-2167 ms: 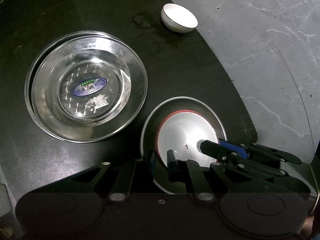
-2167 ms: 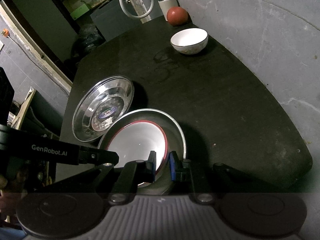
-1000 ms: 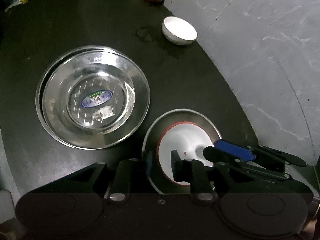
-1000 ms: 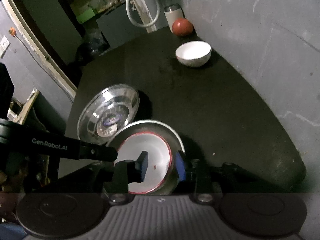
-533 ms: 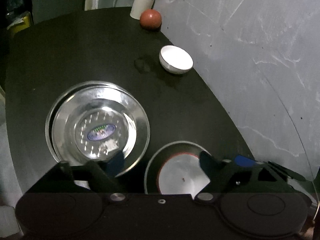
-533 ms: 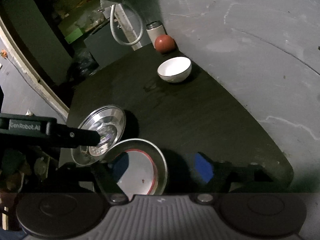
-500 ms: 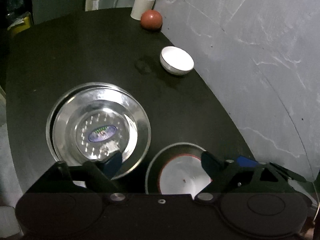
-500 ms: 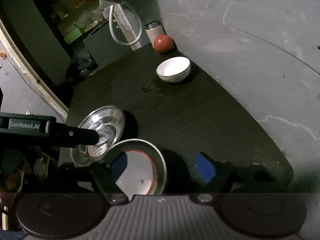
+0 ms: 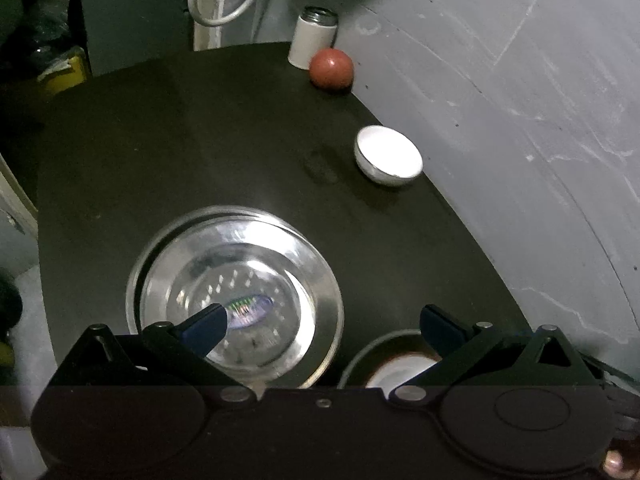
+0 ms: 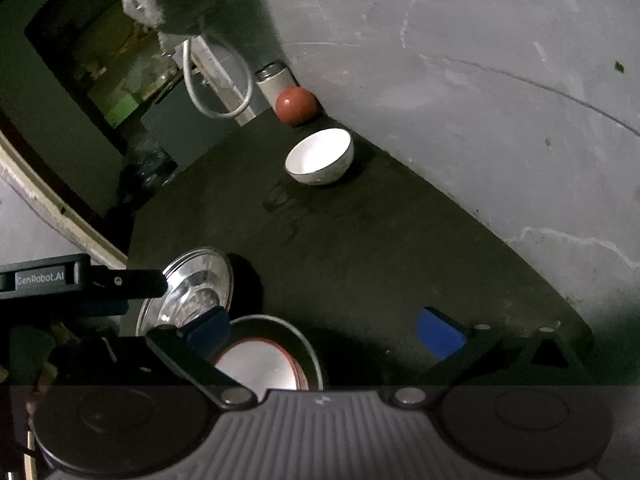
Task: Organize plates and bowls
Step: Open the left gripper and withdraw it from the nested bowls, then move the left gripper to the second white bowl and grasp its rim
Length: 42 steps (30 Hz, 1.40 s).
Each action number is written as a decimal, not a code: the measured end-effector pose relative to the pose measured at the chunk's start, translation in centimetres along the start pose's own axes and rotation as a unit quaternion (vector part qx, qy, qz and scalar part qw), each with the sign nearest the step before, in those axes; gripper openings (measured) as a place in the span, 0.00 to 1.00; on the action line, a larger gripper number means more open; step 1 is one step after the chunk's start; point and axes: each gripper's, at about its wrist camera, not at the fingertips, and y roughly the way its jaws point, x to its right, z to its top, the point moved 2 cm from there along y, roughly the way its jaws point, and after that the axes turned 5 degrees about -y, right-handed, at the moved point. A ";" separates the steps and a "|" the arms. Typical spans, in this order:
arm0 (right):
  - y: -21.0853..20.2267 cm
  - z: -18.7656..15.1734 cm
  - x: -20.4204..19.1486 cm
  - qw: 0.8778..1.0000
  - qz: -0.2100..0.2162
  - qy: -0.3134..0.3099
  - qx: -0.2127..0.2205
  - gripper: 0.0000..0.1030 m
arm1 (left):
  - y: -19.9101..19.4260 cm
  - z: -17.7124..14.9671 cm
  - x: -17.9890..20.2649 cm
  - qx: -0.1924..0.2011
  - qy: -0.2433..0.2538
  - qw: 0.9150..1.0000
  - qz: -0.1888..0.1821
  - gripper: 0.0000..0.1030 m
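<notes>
Table [image 9: 200, 140] dark, round | wall [image 9: 500, 60] grey, adjoining | white bowl [image 9: 388, 156] near edge

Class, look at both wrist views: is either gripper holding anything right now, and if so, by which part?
Nothing is held. The left gripper and right gripper are both wide open above the table, with nothing between their fingers.

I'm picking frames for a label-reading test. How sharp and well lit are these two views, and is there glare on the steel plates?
Left wrist view: the stacked steel plates are motion-smeared, with bright glare and the oval sticker unreadable; the white bowl is overexposed. Right wrist view: sharper but dim, with the table near black and the red-rimmed bowl half hidden. Both show fisheye bending.
</notes>
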 end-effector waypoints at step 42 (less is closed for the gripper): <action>14.7 10.8 0.1 0.987 -0.139 0.060 0.063 0.77 | 16.6 15.5 3.2 0.035 0.165 0.986 -0.005 0.99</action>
